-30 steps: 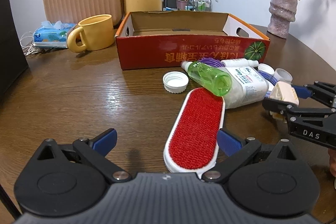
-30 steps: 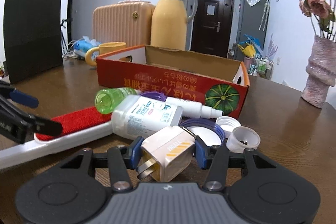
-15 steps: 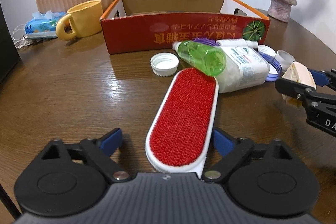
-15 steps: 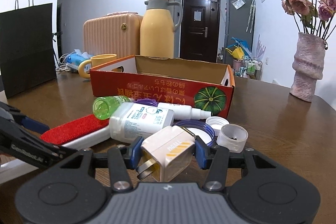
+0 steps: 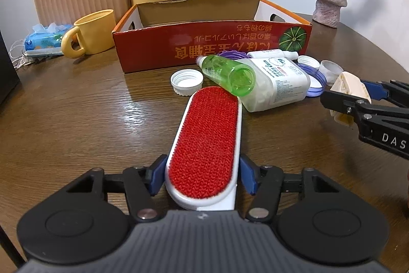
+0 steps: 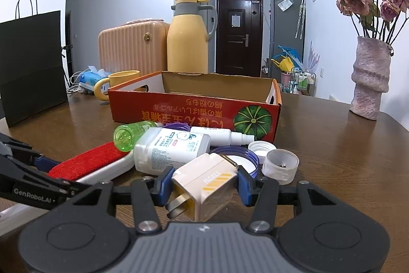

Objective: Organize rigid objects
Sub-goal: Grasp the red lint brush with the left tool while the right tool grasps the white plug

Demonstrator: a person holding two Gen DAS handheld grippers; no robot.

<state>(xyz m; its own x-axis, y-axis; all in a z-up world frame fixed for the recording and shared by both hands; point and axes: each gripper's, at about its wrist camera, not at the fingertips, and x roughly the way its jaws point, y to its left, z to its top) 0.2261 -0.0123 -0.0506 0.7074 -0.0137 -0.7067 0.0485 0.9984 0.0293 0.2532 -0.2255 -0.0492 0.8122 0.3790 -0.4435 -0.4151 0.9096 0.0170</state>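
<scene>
My left gripper (image 5: 202,177) is shut on the near end of a white lint brush with a red pad (image 5: 207,142), which lies on the wooden table and also shows in the right wrist view (image 6: 94,161). My right gripper (image 6: 203,186) is shut on a cream plug adapter (image 6: 204,183), held just above the table; the adapter also shows in the left wrist view (image 5: 350,91). An open red cardboard box (image 5: 212,42) stands behind a pile of a green bottle (image 5: 227,72), a white bottle (image 5: 276,83), a spray bottle (image 6: 222,136) and caps.
A white cap (image 5: 186,81) lies left of the green bottle; a blue lid (image 5: 315,81) and a clear cap (image 6: 280,165) lie right of the pile. A yellow mug (image 5: 92,33), tissue pack (image 5: 43,39), case, thermos (image 6: 188,37), vase (image 6: 368,78) and black bag (image 6: 30,63) stand around.
My left gripper moved forward over the brush's near end and closed on it. My right gripper kept hold of the adapter and lifted slightly.
</scene>
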